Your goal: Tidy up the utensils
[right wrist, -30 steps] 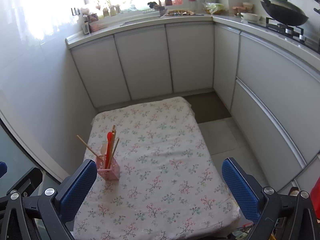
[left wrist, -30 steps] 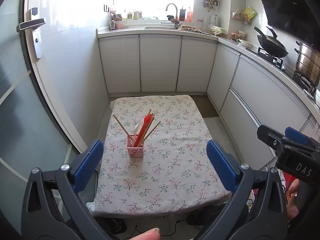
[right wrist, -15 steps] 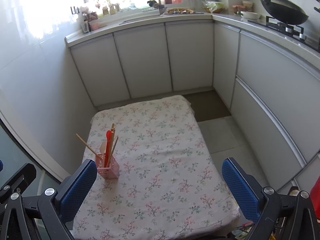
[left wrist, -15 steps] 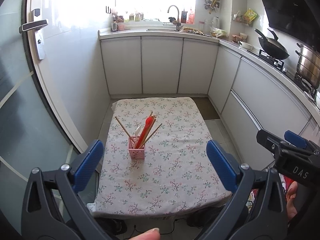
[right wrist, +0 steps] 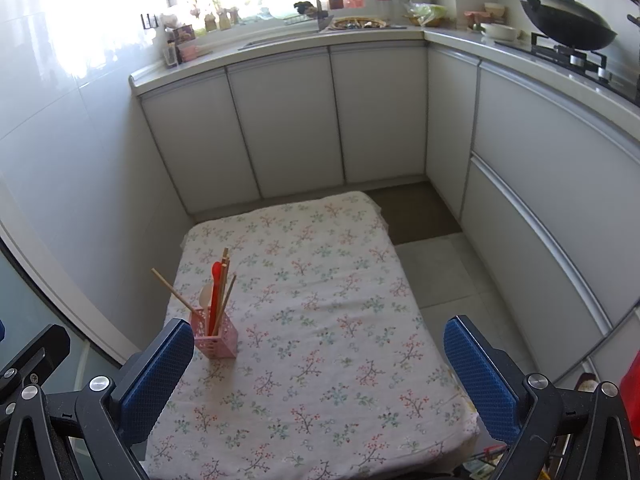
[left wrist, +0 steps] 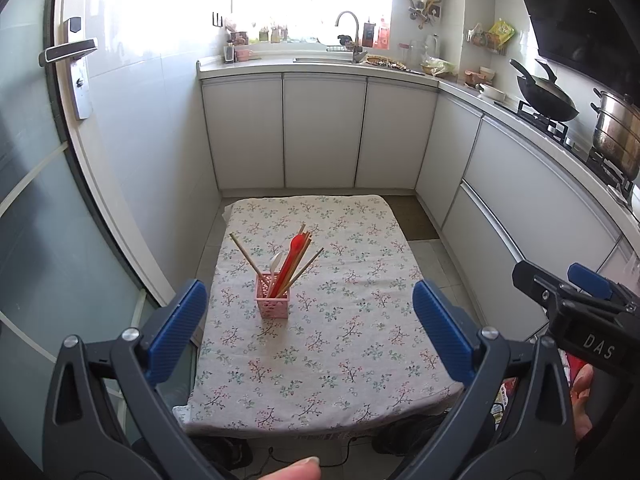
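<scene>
A pink perforated utensil holder stands upright on the left part of a low table with a floral cloth; it also shows in the right wrist view. It holds wooden chopsticks, a red spoon and a white spoon. My left gripper is open and empty, held well back above the table's near edge. My right gripper is open and empty, also back from the table; it shows at the right in the left wrist view.
White kitchen cabinets stand behind and to the right of the table. A wok and a steel pot sit on the stove at right. A glass door with a handle is at left. Cloth table.
Both grippers have drawn back and up from the table, so the table and holder look smaller and lower. Both stay open and empty. The holder has not moved.
</scene>
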A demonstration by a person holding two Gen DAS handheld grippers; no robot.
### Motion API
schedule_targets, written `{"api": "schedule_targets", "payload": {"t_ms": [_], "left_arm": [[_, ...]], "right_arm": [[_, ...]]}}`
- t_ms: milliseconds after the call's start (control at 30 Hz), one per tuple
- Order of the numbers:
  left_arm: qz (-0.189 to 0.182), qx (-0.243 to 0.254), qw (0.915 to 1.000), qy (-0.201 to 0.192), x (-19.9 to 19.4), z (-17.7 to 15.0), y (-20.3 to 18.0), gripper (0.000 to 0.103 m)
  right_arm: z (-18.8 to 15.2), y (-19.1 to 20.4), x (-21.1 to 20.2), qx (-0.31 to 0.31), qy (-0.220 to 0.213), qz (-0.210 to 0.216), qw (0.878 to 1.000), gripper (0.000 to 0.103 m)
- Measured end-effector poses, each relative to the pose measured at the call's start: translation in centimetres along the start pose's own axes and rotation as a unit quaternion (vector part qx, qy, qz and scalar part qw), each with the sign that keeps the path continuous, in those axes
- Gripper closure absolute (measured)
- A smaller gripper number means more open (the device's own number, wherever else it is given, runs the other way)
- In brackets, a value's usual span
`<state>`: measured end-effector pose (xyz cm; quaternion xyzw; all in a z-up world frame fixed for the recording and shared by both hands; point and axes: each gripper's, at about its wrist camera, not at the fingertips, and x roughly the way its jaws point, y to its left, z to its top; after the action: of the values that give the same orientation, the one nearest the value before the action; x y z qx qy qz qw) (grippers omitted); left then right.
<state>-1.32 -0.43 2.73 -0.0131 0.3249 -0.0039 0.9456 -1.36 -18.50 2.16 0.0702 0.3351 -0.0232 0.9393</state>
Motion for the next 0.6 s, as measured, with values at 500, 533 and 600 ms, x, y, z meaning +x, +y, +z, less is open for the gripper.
{"api": "schedule_targets", "payload": {"t_ms": [500,533,600], "left_arm": [[-0.001,-0.001,1.0,0.003,0.35,-0.02,0.1,0.001],[-0.002,-0.001,1.0,0.003,0.43,-0.02,0.08,0.001],[-0.002,0.0,1.0,-0.002,0.52,-0.06,0.13,0.001]], "right_arm": [[-0.09,-0.01,0.04,0.001,0.001,0.0,1.0,0.0],[-0.14,-0.06,0.13,0.002,0.0,-0.001,1.0,0.0],[-0.23,-0.07,0.25,0.003,-0.001,0.001,1.0,0.0]]}}
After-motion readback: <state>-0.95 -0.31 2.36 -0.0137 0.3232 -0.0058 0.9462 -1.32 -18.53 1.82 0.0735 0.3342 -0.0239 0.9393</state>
